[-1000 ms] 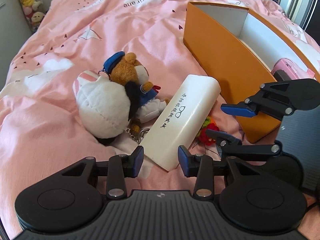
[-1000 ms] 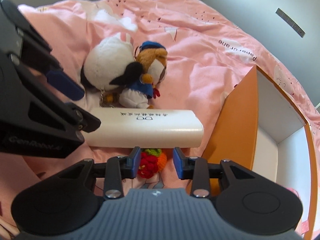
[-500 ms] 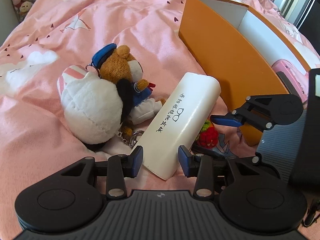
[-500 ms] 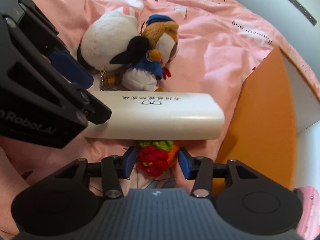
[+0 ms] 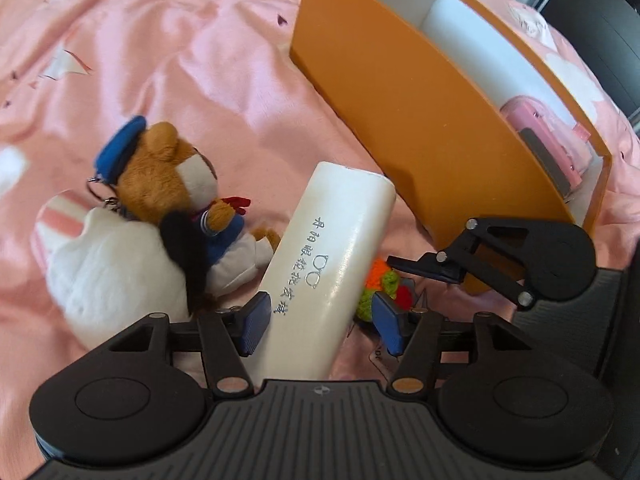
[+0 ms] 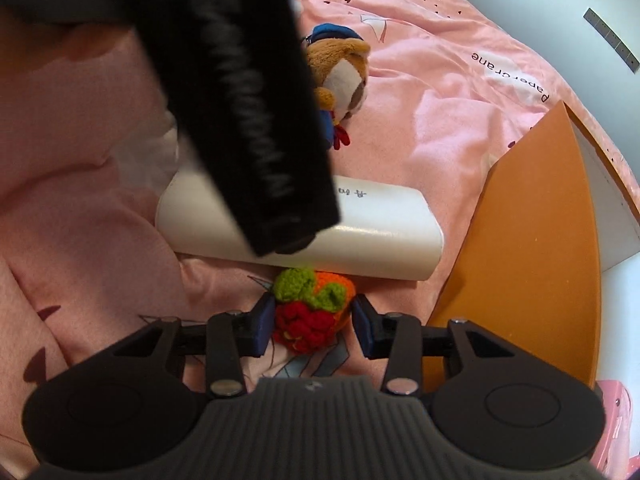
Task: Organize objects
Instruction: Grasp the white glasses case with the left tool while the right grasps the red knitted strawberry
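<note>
Left hand-held gripper (image 5: 320, 324) astride Chinese-lettered case (image 5: 324, 264)

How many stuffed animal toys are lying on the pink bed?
2. The brown bear plush in a blue hat lies on the pink blanket, left of the white case. The white bunny plush lies right against the bear, nearer the left gripper. Others may be hidden.

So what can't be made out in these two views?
- Left wrist view: the pink item in the orange box is half hidden by the box wall.
- Right wrist view: the left gripper's body covers the white plush and much of the white case.
- Case lettering too small to read.
</note>
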